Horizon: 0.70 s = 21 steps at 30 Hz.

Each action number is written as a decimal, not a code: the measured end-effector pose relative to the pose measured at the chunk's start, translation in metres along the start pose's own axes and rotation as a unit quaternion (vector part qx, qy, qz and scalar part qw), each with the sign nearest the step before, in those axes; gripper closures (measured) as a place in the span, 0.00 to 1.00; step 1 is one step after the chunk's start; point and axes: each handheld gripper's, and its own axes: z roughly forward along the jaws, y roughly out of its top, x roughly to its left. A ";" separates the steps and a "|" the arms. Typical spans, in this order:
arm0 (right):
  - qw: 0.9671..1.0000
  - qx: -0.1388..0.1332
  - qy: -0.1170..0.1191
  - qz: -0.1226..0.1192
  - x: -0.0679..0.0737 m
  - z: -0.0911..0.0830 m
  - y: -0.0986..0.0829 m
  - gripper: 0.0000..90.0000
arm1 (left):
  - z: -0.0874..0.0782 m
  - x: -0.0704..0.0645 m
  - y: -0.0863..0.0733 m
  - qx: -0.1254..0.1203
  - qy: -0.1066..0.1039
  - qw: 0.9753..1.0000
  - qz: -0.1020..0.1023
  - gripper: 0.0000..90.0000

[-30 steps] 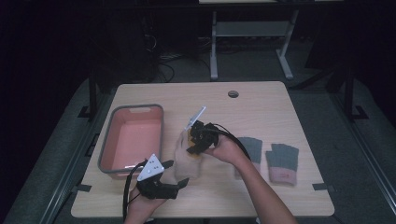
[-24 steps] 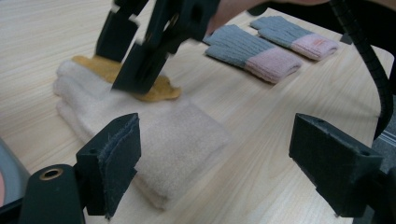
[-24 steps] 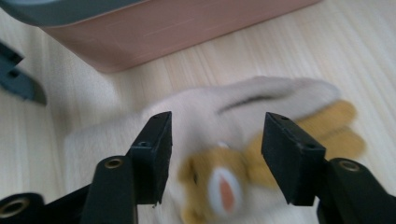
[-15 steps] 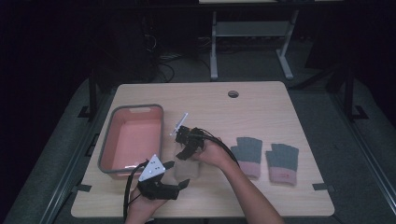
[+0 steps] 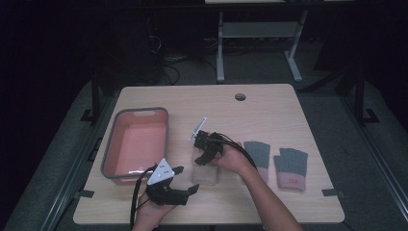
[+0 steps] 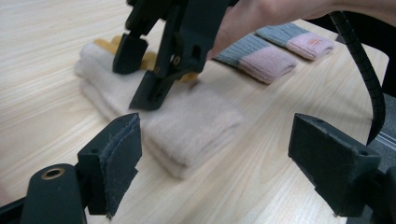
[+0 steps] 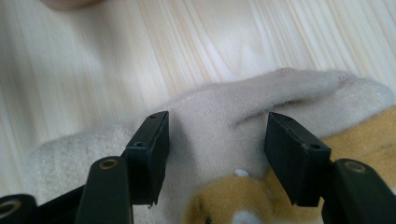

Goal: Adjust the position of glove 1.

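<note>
Since the frame 1 s back, right gripper [image 5: 206,155] has slid left and down from mid-surface and now sits over the folded cream sock [image 5: 206,168]; left gripper [image 5: 179,180] has barely shifted, parked near the front edge beside the pink bin [image 5: 136,143]. Right gripper's fingers [image 7: 152,154] are apart w/ the cream fabric lying between them, tips pressing into the pile, nothing clamped yet. Left gripper's fingers [image 6: 116,158] are spread wide, holding nothing, aimed at the sock's near end. Sock lies on the wooden surface [image 5: 269,110] just right of the bin, folded double, w/ an orange-and-white animal motif [image 7: 229,205] at the end under the right gripper. Risks, as I judge them: closing here could catch only the top layer, so the fold opens and the lower half drags or drops on the lift; fabric is soft and plush, so a shallow bite may slip out; fingers pushing down could shove the sock along the surface rather than pinch it; the two grippers are close, so left moving in could knock the right or foul its cable [image 5: 240,147]. Grey-and-pink gloves [image 5: 288,166] lie apart to the right, prob. safe. Writing: none readable on sock or bin; small patch on a glove's pink cuff [image 6: 314,41] is too blurred to read.
</note>
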 end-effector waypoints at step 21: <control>0.983 -0.106 0.005 0.149 -0.006 -0.053 -0.064 0.36 | 0.037 0.004 0.021 0.070 0.015 0.996 -0.062 0.32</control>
